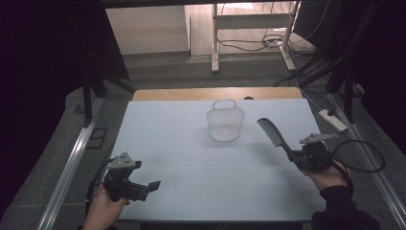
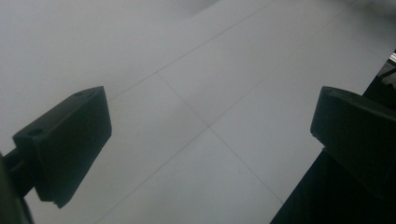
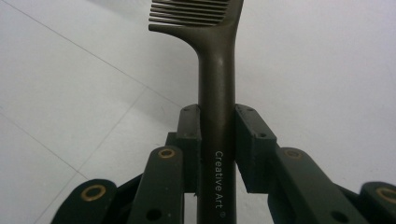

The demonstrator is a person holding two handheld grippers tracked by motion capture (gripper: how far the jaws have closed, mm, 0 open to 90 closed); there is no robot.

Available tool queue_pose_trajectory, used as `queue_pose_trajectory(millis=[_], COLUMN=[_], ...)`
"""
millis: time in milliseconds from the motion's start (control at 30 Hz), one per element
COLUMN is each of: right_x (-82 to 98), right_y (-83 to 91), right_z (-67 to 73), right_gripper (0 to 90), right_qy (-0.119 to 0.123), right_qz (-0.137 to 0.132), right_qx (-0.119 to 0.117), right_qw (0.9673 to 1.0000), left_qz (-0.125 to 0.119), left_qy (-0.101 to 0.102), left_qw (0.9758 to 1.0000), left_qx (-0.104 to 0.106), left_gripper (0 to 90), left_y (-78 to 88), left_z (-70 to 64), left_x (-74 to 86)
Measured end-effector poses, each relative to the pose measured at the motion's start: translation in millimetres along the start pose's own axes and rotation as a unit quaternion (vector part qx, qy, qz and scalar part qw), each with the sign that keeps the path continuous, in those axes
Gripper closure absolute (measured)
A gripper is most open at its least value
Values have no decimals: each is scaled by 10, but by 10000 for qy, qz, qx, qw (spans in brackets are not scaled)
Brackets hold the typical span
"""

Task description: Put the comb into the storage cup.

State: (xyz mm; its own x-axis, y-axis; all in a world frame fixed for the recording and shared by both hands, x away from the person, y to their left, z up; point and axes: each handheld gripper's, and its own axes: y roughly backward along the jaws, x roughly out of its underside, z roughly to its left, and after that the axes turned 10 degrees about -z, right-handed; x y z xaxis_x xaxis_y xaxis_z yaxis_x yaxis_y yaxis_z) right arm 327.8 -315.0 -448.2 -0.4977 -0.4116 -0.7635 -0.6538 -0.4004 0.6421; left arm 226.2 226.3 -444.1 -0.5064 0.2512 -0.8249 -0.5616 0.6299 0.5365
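1. Holding the comb [image 1: 274, 134] by its handle, the right gripper [image 1: 293, 154] sits at the right of the frame, fingers [image 3: 189, 135] clenched on it, clear of the worktop [image 1: 191, 182].
2. Likely goal, the basket [image 1: 225, 122], stands empty at centre, apart from the comb.
3. The left gripper [image 1: 152, 186], lower left, has its fingers spread and holds nothing.
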Motion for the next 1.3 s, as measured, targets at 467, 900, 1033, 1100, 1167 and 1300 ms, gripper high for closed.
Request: queue_pose_trajectory(millis=[467,900,1033,1100,1167,1300], right_x=[-33,-72,-96,-108,-119,-138], right_y=[167,238,251,251,249,244], right_z=[162,298,343,373,410,467], right_gripper=[727,727,727,727,727,727], right_qy=[158,346,385,422,481,552], right_qz=[-329,-599,-690,-726,-758,-791], right_qx=[-137,-214,-257,-290,-311,-361], right_qw=[9992,9974,9965,9960,9955,9947], left_qz=[24,-173,-191,-199,-202,-248], left_qy=[51,104,80,83,78,85], left_qw=[9991,9975,9971,9968,9966,9962], left_qx=[414,681,739,765,791,833], left_gripper=[0,0,0,0,0,0], left_y=[-252,-452,-515,-544,-575,-619], left_z=[-16,-43,-66,-78,-85,-98], left_x=[-252,-544,-607,-640,-676,-738])
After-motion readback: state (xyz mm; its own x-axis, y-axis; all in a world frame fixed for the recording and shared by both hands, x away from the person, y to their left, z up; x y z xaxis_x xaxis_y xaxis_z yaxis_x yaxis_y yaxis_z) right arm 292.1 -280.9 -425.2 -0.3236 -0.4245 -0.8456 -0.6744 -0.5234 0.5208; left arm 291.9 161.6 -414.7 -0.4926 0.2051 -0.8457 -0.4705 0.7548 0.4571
